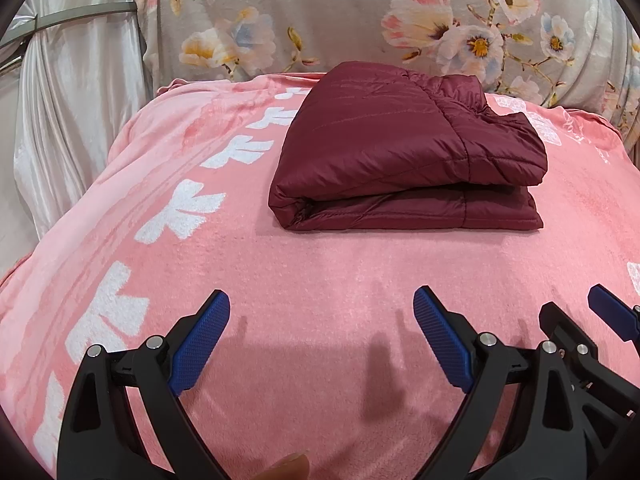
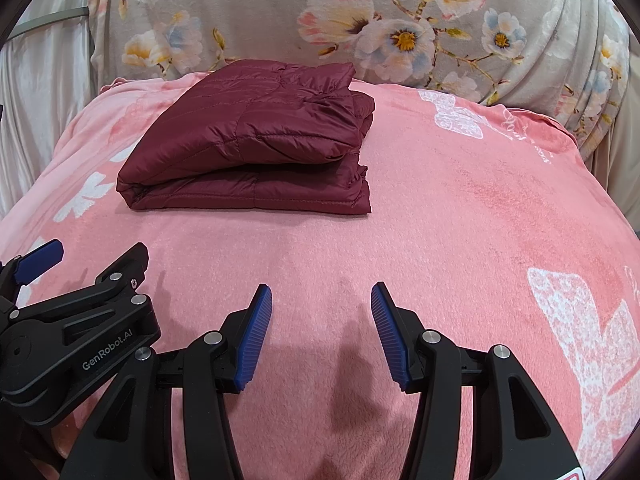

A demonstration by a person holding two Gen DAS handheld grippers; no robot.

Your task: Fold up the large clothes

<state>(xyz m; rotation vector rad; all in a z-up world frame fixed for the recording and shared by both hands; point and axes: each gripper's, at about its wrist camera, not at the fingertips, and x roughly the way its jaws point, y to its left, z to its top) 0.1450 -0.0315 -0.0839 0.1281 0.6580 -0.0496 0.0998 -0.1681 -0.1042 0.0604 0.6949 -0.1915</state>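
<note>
A dark red quilted jacket [image 1: 404,148] lies folded in a compact stack on the pink blanket [image 1: 320,276]; it also shows in the right wrist view [image 2: 252,144], at upper left. My left gripper [image 1: 322,308] is open and empty, hovering over bare blanket well in front of the jacket. My right gripper [image 2: 322,300] is open and empty too, in front of and to the right of the jacket. The right gripper's fingers [image 1: 608,308] show at the right edge of the left wrist view, and the left gripper's body [image 2: 80,336] at the left of the right wrist view.
The pink blanket [image 2: 460,200] with white prints covers a rounded bed surface. A grey floral cloth [image 1: 360,12] rises behind it. White satin drapery [image 1: 72,92] hangs at the left. The blanket falls away at left and right edges.
</note>
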